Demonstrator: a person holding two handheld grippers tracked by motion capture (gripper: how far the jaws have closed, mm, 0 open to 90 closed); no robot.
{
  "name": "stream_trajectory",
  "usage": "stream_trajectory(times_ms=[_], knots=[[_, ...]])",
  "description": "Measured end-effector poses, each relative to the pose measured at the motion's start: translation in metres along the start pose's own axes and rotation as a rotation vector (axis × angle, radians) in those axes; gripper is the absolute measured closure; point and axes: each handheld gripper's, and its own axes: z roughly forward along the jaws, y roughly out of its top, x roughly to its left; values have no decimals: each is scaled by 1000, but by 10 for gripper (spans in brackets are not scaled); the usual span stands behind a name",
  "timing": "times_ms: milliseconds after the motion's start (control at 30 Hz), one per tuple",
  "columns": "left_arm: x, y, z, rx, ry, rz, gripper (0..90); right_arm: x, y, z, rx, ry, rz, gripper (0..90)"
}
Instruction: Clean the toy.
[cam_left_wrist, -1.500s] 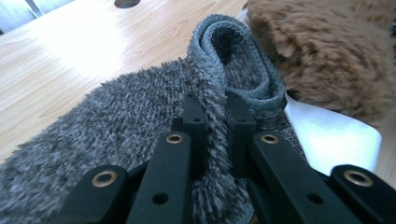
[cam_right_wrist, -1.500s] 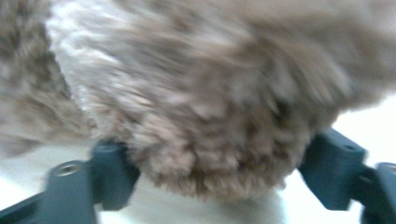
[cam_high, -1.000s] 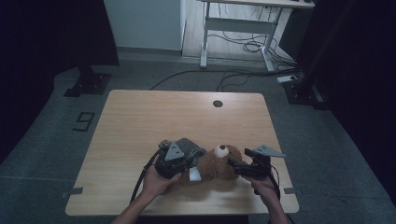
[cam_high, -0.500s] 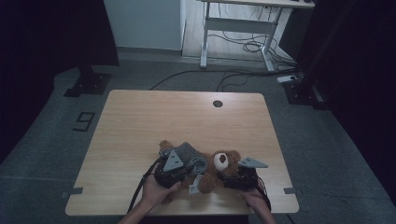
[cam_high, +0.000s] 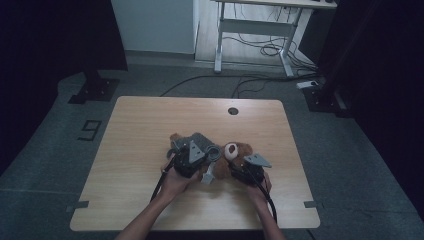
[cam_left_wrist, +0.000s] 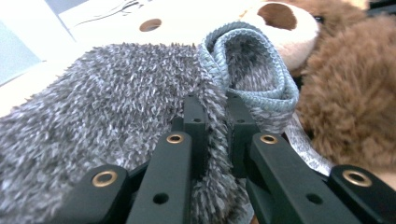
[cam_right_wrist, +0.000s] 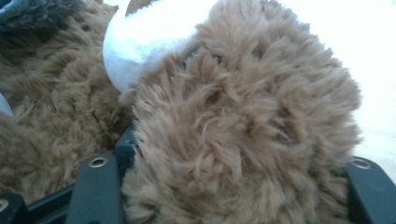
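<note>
Jaws of the left gripper (cam_left_wrist: 212, 135) pinch the fuzzy grey garment (cam_left_wrist: 107, 116); the right gripper (cam_right_wrist: 224, 186), its jaws just closing, clasps a brown limb of the teddy bear (cam_high: 239, 155), which lies at the near middle of the wooden bench (cam_high: 150, 120).

Layout on the table (cam_high: 150, 130): the teddy bear (cam_high: 240, 152) lies near the front edge, right of centre, with the fuzzy garment (cam_high: 200, 142) touching it on its left. The left gripper (cam_high: 192, 157) sits on the garment's near side, its jaws pinching a fold of it, and the right gripper (cam_high: 239, 170) lies just right of it, against the bear's near side. The cable hole (cam_high: 233, 111) lies behind both, near the far edge.
</note>
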Motion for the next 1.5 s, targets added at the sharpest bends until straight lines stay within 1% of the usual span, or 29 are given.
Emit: stream_trajectory(times_ms=[67,100,167,200,233,267,300,367,433,467,500,567,667,733,800,833,933,967,1000,1033,1100,1167,1200,1233,1267,1300,1333,1400,1500], knots=[[5,9,5,12,4,-22,818,0,2,7,-15,-31,9,369],[7,15,6,10,-2,-33,819,0,2,9,-22,-37,13,369],[7,25,6,-6,-35,-45,819,-1,2,9,-29,-28,11,368],[5,32,6,-14,-68,-47,819,-1,1,8,-35,-20,7,366],[2,38,7,-17,-88,-42,818,-1,0,6,-40,-1,-11,361],[-5,45,11,-22,-113,-48,818,-2,-1,4,-42,13,-18,356],[-10,47,16,-17,-136,-51,817,-4,-3,1,-43,32,-26,344],[-20,48,25,14,-154,-37,815,-7,-4,-2,-47,58,-22,324],[-29,43,34,42,-140,-8,815,-11,-6,-4,-43,80,-12,307],[-31,37,36,44,-125,7,815,-12,-7,-5,-41,89,-8,298],[-31,35,35,44,-121,11,816,-14,-8,-5,-36,100,-7,280],[-30,28,31,35,-118,10,817,-17,-8,-7,-29,121,-1,247],[-26,19,21,27,-107,19,819,-18,-8,-9,-15,139,-12,222],[-26,16,14,26,-71,46,820,-18,-7,-11,-4,141,-15,224],[-23,12,7,25,-45,54,820,-18,-8,-11,0,141,-14,228],[-20,11,3,24,-37,49,820,-18,-8,-12,3,142,-14,229],[-7,4,-10,17,-9,12,820,-18,-8,-12,4,143,-11,232],[-3,1,-13,20,-4,3,820,-18,-9,-12,2,142,-11,233],[3,-3,-17,22,3,-17,820,-18,-9,-12,2,143,-11,233],[8,-7,-19,30,10,-25,819,-18,-9,-12,2,143,-9,235],[16,-15,-22,40,34,-49,819,-18,-9,-12,3,143,-8,237],[24,-24,-24,61,49,-68,818,-18,-9,-12,4,143,-6,239],[27,-31,-23,79,74,-66,818,-18,-9,-12,5,143,-5,240],[30,-37,-22,104,87,-61,818,-18,-9,-12,6,143,-4,241],[32,-42,-21,118,90,-70,818,-18,-9,-13,6,142,-4,241],[36,-51,-18,137,81,-91,818,-18,-9,-13,5,143,-3,242],[39,-57,-16,146,72,-109,818,-18,-9,-13,4,143,-2,243],[41,-64,-14,155,60,-134,817,-18,-10,-13,3,142,-3,244],[41,-63,-18,136,49,-148,816,-18,-11,-13,0,143,-1,246]])
